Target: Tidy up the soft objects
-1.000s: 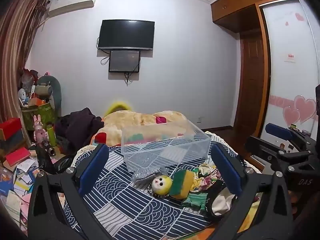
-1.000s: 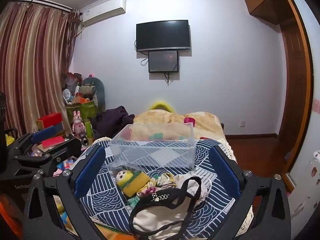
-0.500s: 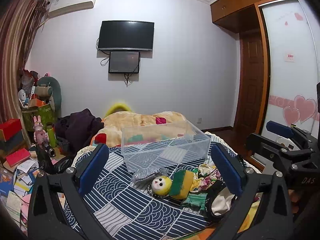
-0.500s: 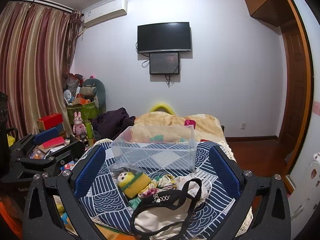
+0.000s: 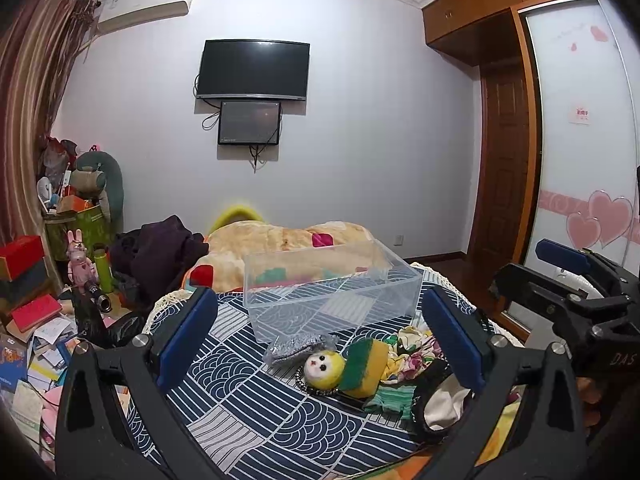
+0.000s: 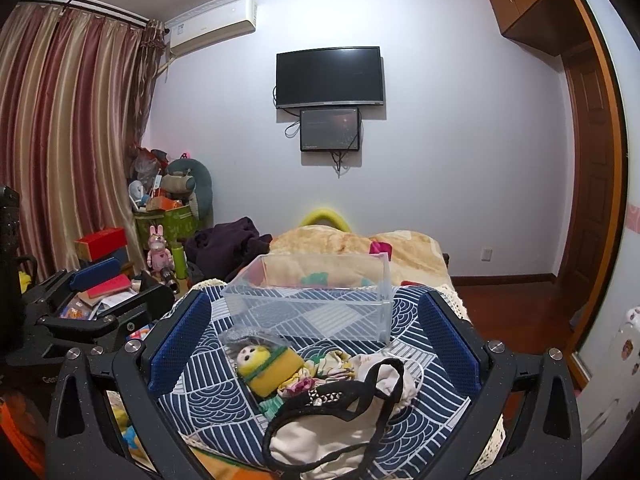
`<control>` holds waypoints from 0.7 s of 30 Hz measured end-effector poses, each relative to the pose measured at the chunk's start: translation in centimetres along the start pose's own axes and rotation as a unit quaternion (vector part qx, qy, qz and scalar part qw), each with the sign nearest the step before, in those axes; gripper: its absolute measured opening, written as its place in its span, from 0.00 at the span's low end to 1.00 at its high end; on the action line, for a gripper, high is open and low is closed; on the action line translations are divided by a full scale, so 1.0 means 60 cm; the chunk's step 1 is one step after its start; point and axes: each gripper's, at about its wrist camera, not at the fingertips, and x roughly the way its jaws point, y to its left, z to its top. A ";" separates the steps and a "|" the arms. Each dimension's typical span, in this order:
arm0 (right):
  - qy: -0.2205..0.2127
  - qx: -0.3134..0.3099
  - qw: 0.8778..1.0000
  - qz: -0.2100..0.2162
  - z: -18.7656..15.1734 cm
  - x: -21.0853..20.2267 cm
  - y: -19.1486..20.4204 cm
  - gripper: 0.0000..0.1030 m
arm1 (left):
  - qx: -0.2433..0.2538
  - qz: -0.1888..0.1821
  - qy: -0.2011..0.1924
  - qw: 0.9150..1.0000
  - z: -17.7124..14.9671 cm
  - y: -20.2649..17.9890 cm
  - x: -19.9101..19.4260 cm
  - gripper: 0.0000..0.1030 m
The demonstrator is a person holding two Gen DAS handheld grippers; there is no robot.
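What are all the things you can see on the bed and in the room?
Clear box: one, see-through, empty, middle of the patterned cover.
Plush doll: one, yellow and green, in front of the box.
Grey pouch: one, beside the doll.
Cream bag: one, black straps, nearest the right gripper.
Floral cloth: one, beside the doll.
Patterned cover: one, navy and white.
Television: one, black, on the wall.
Left gripper: one, blue pads, open.
Right gripper: one, blue pads, open.

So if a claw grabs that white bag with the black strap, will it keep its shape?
Probably not. The white bag lies slumped and creased on the bed, so it looks floppy. Its black strap loops loosely and would likely dangle or snag the floral cloth beside it.
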 end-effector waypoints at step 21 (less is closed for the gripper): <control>-0.004 0.002 1.000 0.001 0.001 -0.003 0.000 1.00 | 0.000 0.001 -0.001 1.000 0.000 0.002 0.000 1.00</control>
